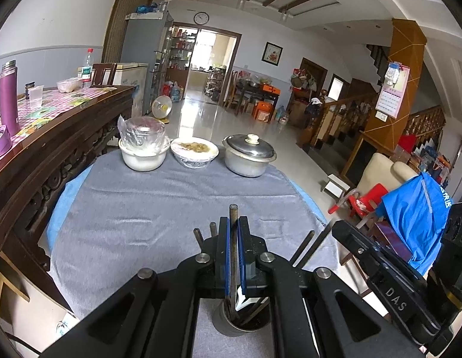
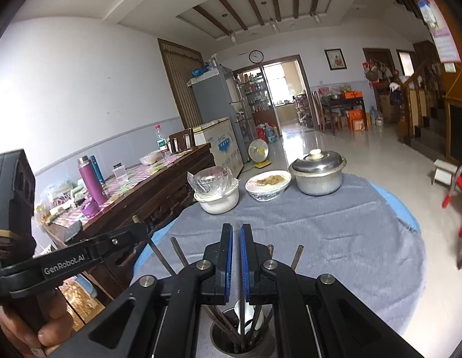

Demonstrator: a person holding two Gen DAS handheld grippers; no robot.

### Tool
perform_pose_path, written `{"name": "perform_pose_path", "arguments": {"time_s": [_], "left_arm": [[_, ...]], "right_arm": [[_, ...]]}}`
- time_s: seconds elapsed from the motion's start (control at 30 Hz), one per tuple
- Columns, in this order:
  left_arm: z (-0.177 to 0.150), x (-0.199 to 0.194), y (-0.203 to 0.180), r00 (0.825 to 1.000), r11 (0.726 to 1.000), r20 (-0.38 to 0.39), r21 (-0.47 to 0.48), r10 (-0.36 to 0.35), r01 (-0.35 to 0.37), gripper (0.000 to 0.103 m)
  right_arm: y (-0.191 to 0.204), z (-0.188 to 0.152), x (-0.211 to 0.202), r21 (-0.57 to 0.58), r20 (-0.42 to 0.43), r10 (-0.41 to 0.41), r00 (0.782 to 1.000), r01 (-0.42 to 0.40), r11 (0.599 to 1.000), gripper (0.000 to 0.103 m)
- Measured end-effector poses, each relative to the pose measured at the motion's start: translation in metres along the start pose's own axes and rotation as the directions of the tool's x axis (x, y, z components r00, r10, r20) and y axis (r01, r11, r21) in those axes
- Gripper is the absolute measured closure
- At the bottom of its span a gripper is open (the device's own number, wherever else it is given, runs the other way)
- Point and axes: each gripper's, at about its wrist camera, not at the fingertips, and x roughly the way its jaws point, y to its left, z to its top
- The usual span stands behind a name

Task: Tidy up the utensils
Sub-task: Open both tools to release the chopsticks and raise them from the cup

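While both grippers are held over the metal utensil cup (image 2: 242,340), which stands at the near edge of the grey cloth (image 1: 171,208), a single dark chopstick (image 1: 233,217) is clamped between the blue pads of the left gripper (image 1: 233,238). Its jaws are closed down to the stick's width, and the stick runs upright, its lower part passing down toward the cup's mouth. The right gripper (image 2: 236,247) is seen with its pads drawn nearly together; a thin dark shaft lies in the narrow gap, yet whether it is truly gripped cannot be told. Inside the cup, more chopsticks and a white spoon (image 2: 245,313) are leaned at various angles, with other sticks fanning out to either side behind the jaws.

For a clean insertion — as judged from this arrangement — the held stick is best kept vertical and centred over the cup, lowered until its tip is well inside, and only then released, so that the leaning sticks are not levered out and the light cup is not tipped.

Beyond the cup, at the cloth's far edge, a white pot with a wrapped bowl (image 1: 143,146), a covered dish (image 1: 194,150) and a lidded aluminium pot (image 1: 248,155) are lined up — well apart from the work.
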Motion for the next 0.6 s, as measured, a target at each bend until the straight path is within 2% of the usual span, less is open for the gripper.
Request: {"name": "perform_pose_path", "arguments": {"time_s": [0.07,0.13,0.2,0.23,0.33,0.37,0.53,0.6], "left_arm": [[0.0,0.003,0.001,1.0,1.0,-0.01,-0.001,0.019,-0.019,0.097],[-0.002,0.006,0.001,0.998,0.999,-0.017,0.007,0.052,-0.052,0.088],[-0.004,0.008,0.002,0.996,0.996,-0.023,0.012,0.084,-0.084,0.054],[-0.005,0.008,0.002,0.994,0.994,-0.019,0.018,0.107,-0.106,0.049],[-0.008,0.009,0.001,0.986,0.985,-0.009,0.046,0.164,-0.164,0.042],[-0.009,0.009,0.002,0.984,0.983,-0.012,0.05,0.175,-0.175,0.036],[-0.013,0.011,0.003,0.973,0.972,-0.022,0.061,0.229,-0.227,0.031],[-0.015,0.01,0.003,0.967,0.966,-0.02,0.066,0.252,-0.25,0.028]], "right_arm": [[-0.004,0.001,0.003,0.016,-0.012,0.01,1.0,-0.009,1.0,0.096],[-0.006,0.0,0.007,0.028,-0.028,0.016,0.999,-0.015,0.999,0.096],[-0.008,-0.002,0.008,0.032,-0.033,0.014,0.999,-0.013,0.999,0.095],[-0.008,-0.002,0.009,0.033,-0.035,0.012,0.999,-0.011,0.999,0.095],[-0.011,-0.005,0.01,0.039,-0.039,0.007,0.999,-0.005,0.999,0.095],[-0.012,-0.005,0.01,0.041,-0.042,0.006,0.999,-0.004,0.999,0.095],[-0.018,-0.009,0.011,0.06,-0.055,0.003,0.998,0.0,0.998,0.094],[-0.02,-0.01,0.009,0.064,-0.057,0.002,0.998,0.002,0.998,0.088]]}}
